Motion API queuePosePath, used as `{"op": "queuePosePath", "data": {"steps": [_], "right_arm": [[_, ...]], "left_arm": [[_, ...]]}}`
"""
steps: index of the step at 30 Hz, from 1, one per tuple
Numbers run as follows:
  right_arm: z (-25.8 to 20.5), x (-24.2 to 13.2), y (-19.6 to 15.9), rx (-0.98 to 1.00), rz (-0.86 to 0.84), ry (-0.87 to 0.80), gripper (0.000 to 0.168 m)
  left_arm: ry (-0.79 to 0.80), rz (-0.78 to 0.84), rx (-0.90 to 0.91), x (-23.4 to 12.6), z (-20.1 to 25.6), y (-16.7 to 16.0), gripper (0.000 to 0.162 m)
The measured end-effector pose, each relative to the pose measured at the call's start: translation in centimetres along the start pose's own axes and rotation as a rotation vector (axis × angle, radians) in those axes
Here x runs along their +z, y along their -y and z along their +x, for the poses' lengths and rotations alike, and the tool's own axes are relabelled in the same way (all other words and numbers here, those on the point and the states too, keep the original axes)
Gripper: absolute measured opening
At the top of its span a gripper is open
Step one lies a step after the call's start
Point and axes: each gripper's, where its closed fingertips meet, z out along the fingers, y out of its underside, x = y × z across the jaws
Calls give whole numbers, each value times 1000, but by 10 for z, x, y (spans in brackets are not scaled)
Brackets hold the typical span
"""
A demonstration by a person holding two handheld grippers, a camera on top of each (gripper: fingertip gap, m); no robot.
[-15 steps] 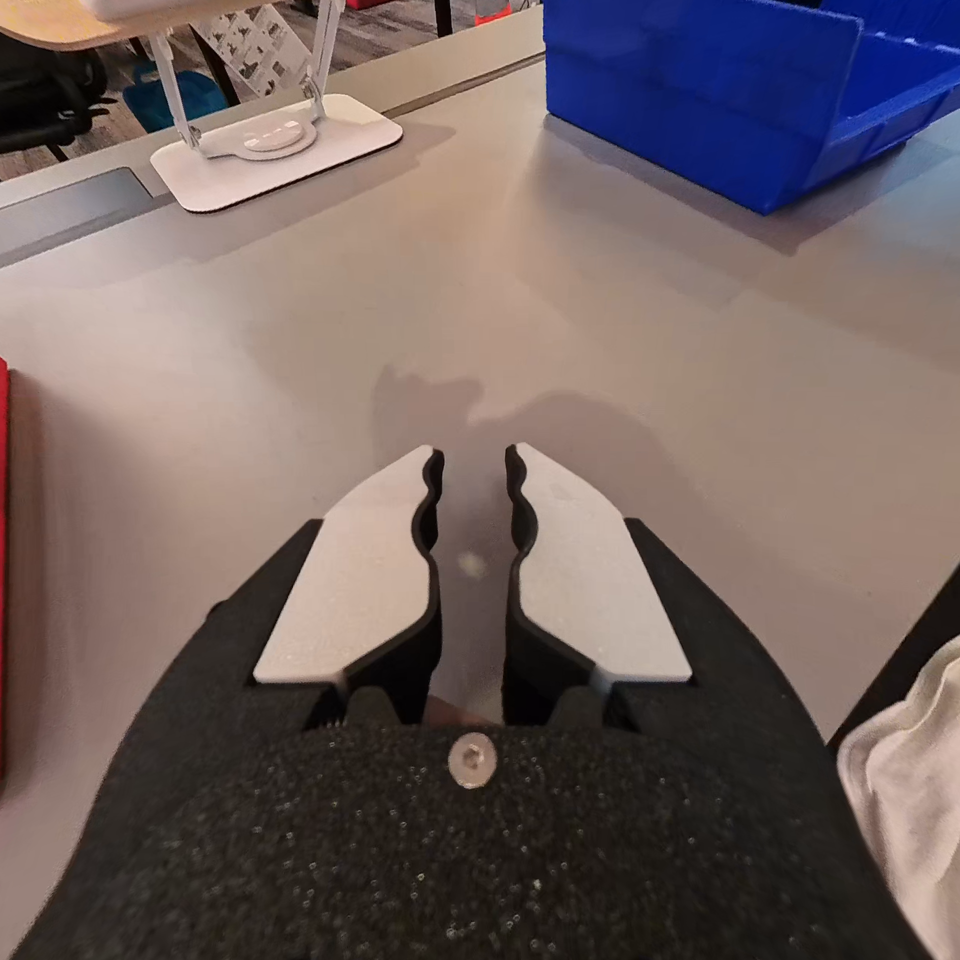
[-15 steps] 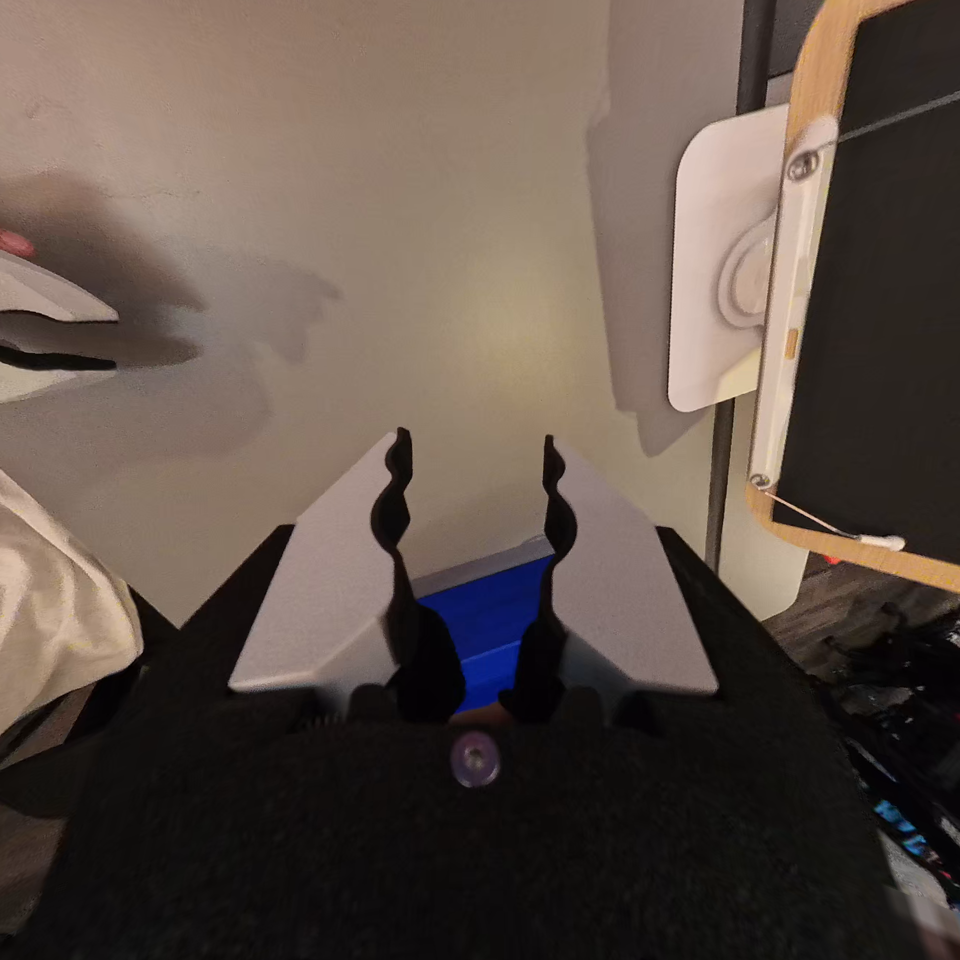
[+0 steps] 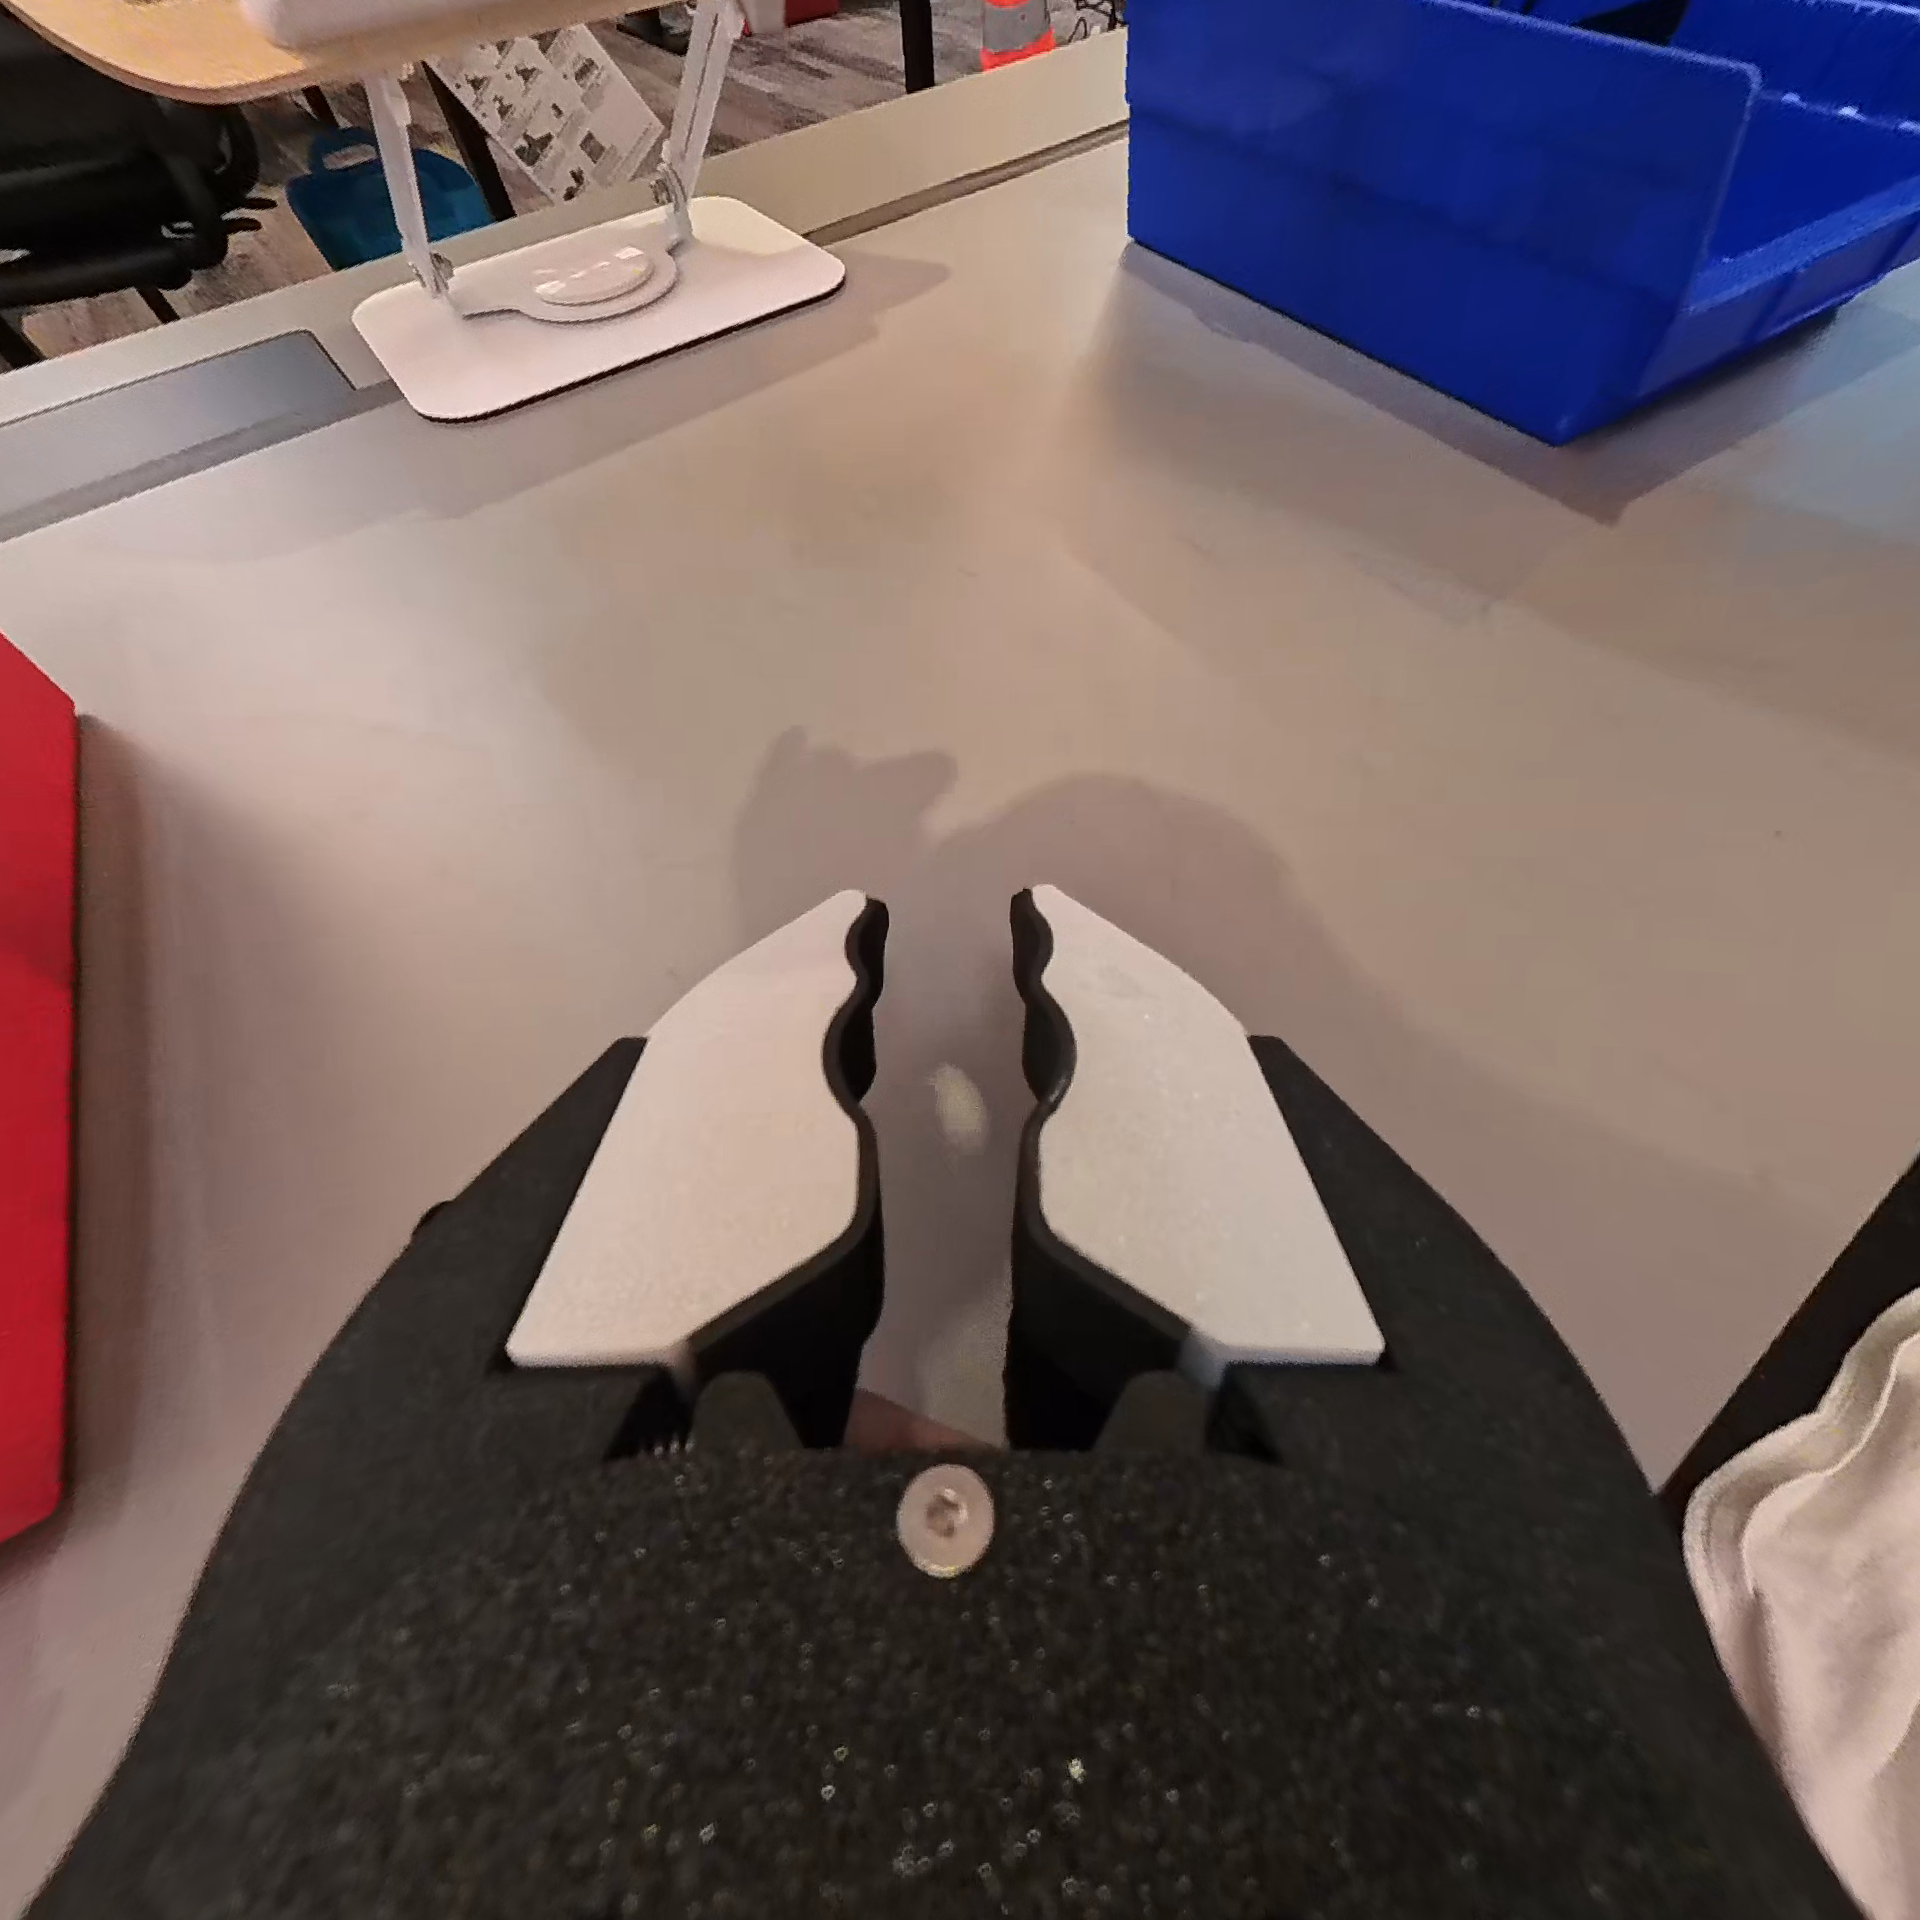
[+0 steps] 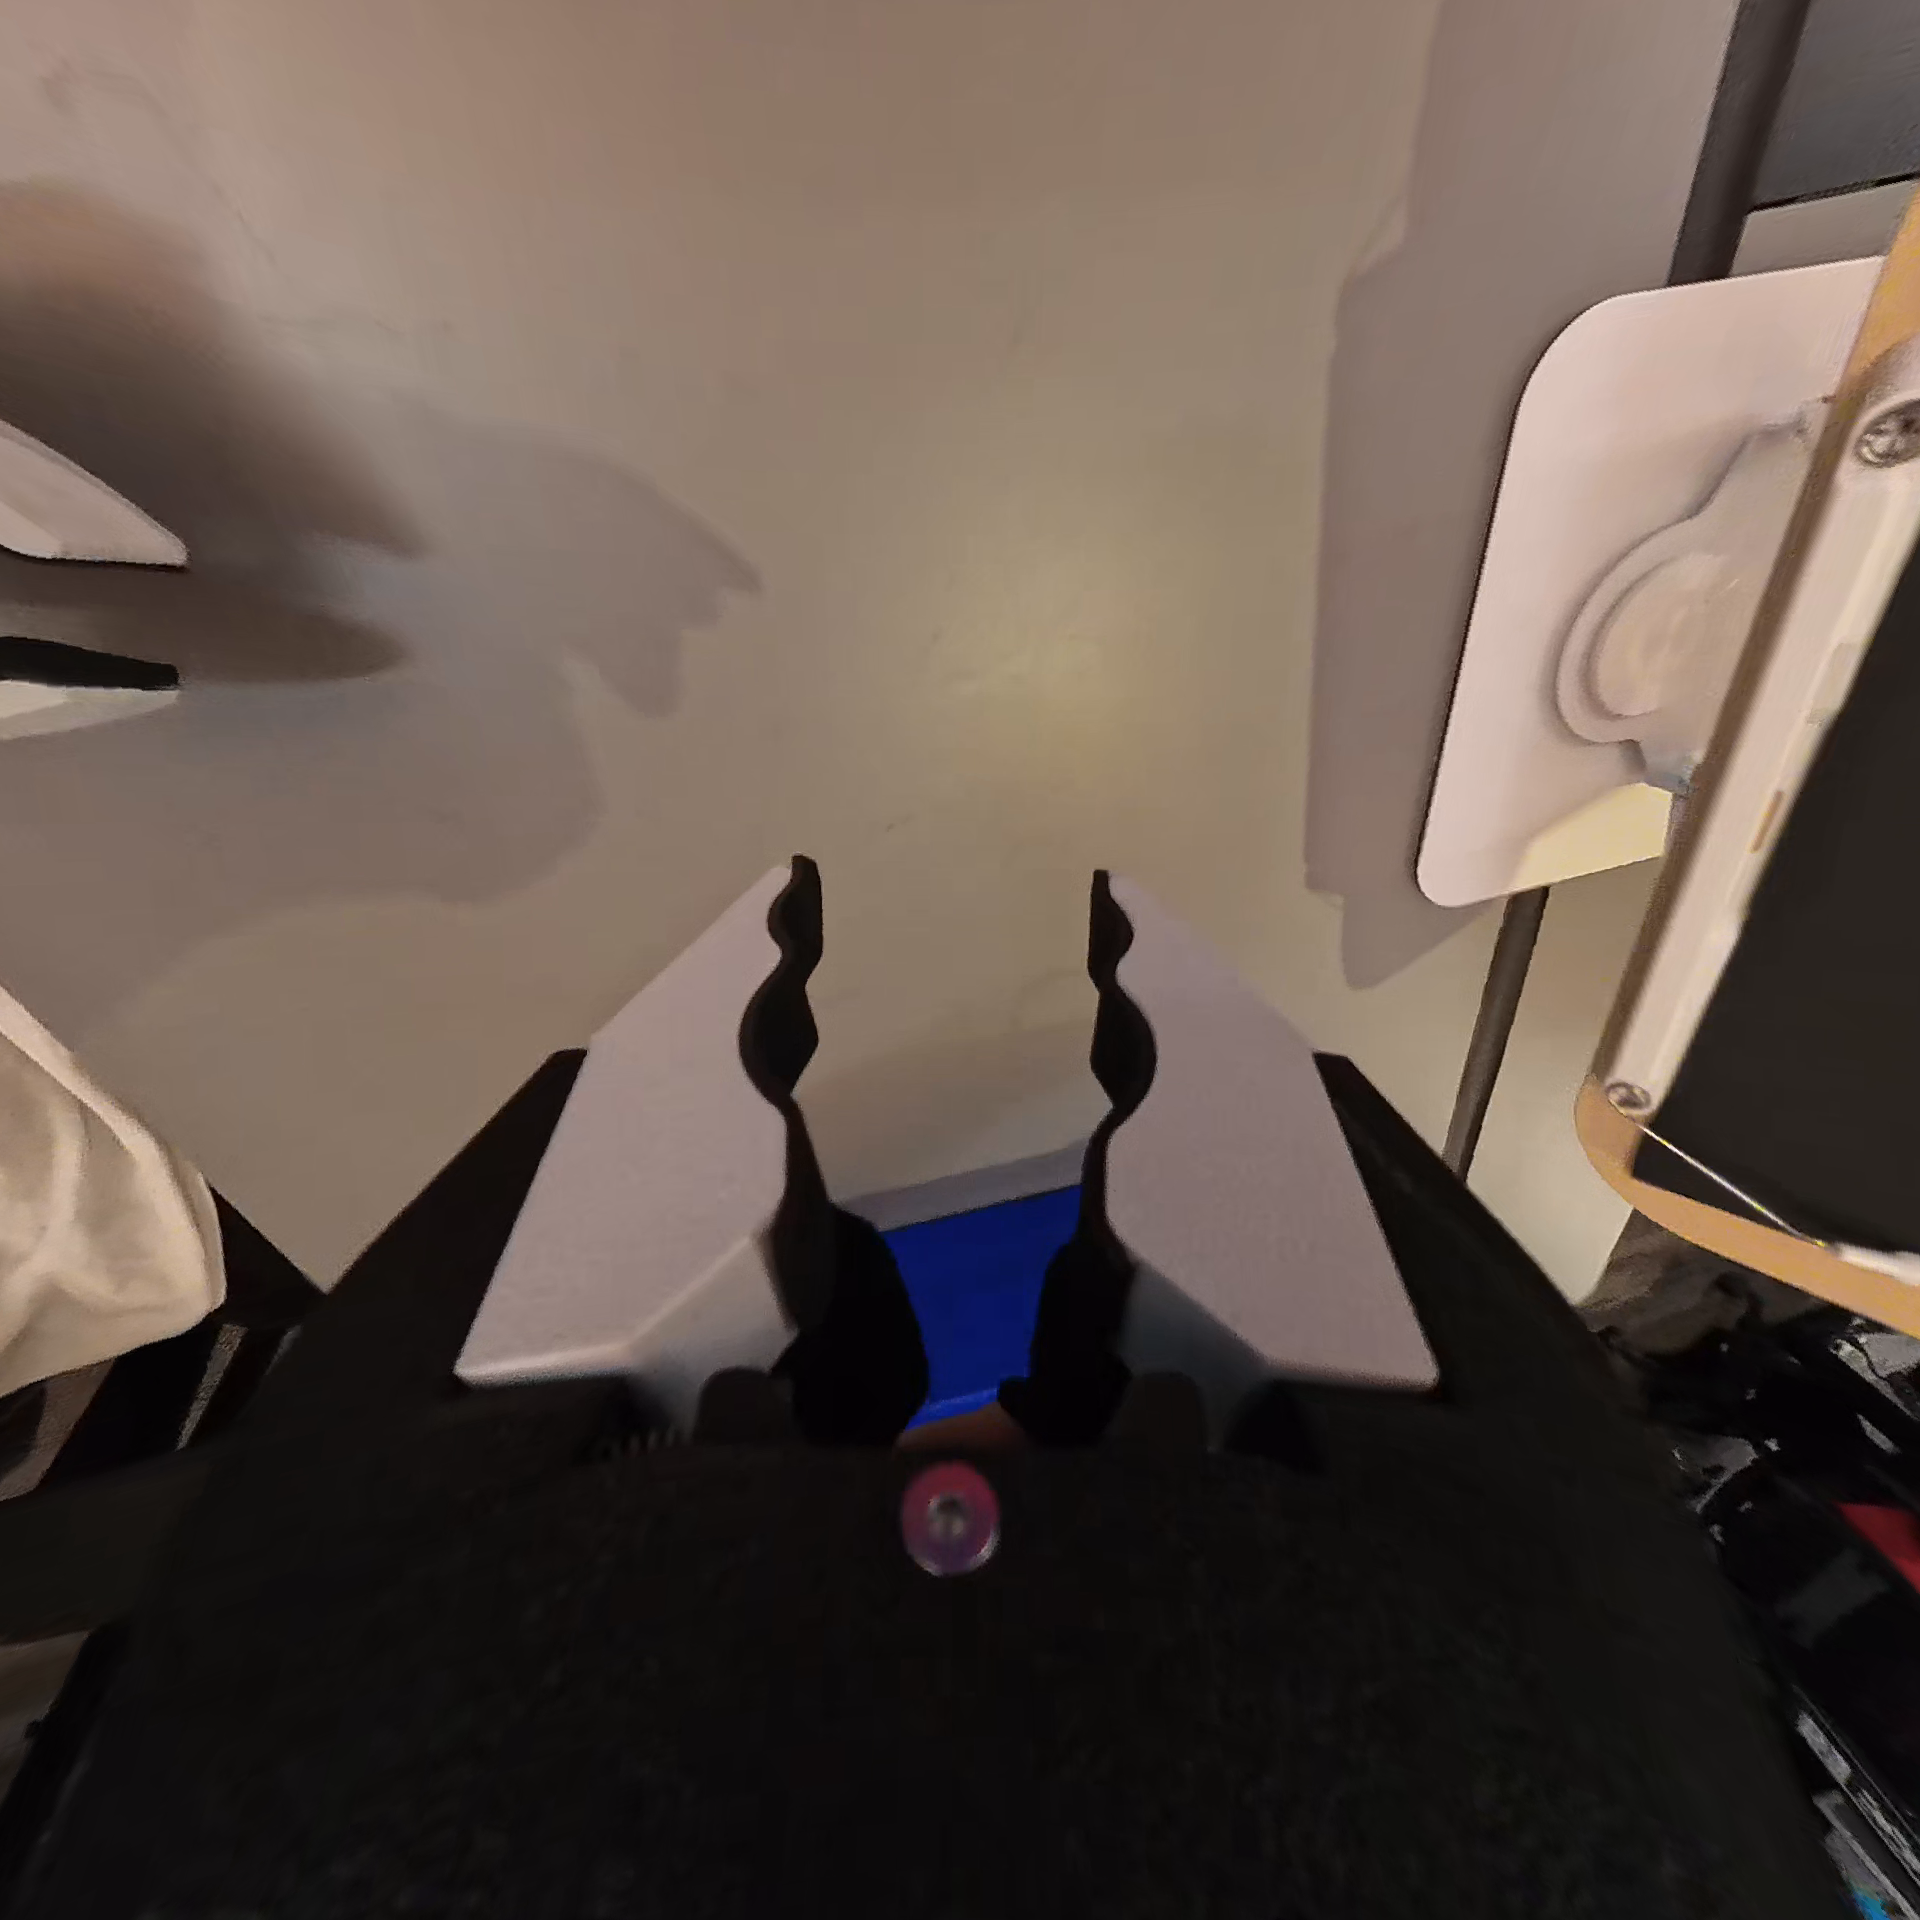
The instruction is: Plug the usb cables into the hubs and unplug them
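1. The left gripper point(image 3: 949, 904) hangs over the grey table point(image 3: 1195, 644) with its jaws a narrow way apart; nothing is between them and they touch nothing. Only bare tabletop and their own shadow lie ahead.
2. The right gripper point(image 4: 951, 883) has its jaws spread wider, also empty, above the same table point(image 4: 935, 416). A strip of the blue bin point(image 4: 977, 1257) shows low between its fingers; whether it touches the bin cannot be told.
3. In the left wrist view the blue plastic bin point(image 3: 1455, 229) stands at the far right of the table, well apart from the jaws. A white stand base point(image 3: 603, 301) sits at the far edge, and a red object point(image 3: 36, 1091) lies at the left border. Chairs and floor clutter show beyond the table.
4. A pale cloth point(image 3: 1829, 1621) shows at the lower right there, and at the lower left point(image 4: 94, 1226) of the right wrist view.
5. Only the right wrist view shows the wood-rimmed black panel point(image 4: 1849, 883) carried on the stand point(image 4: 1579, 623), and the left gripper's tips point(image 4: 73, 592) at the left edge.
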Motion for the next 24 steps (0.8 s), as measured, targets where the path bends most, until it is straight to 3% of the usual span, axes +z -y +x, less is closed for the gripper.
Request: {"op": "queuePosePath", "data": {"steps": [6, 10, 13, 16, 19, 24], "right_arm": [[-6, 11, 9, 27, 156, 43, 50], [-9, -7, 16, 47, 436, -26, 50], [-6, -25, -4, 150, 661, -175, 50], [-10, -33, -62, 304, 819, -360, 51], [-18, -29, -144, 582, 957, -507, 50], [-53, -1, -263, 1028, 1125, -570, 54]], "left_arm": [[-13, -6, 18, 2, 6, 0, 24], [1, 4, 17, 0, 5, 3, 24], [22, 26, -12, -4, -2, 7, 24], [50, 47, -68, -10, -12, 10, 24], [113, 78, -82, -25, -24, 11, 25], [229, 102, -115, -59, -44, 2, 26]]}}
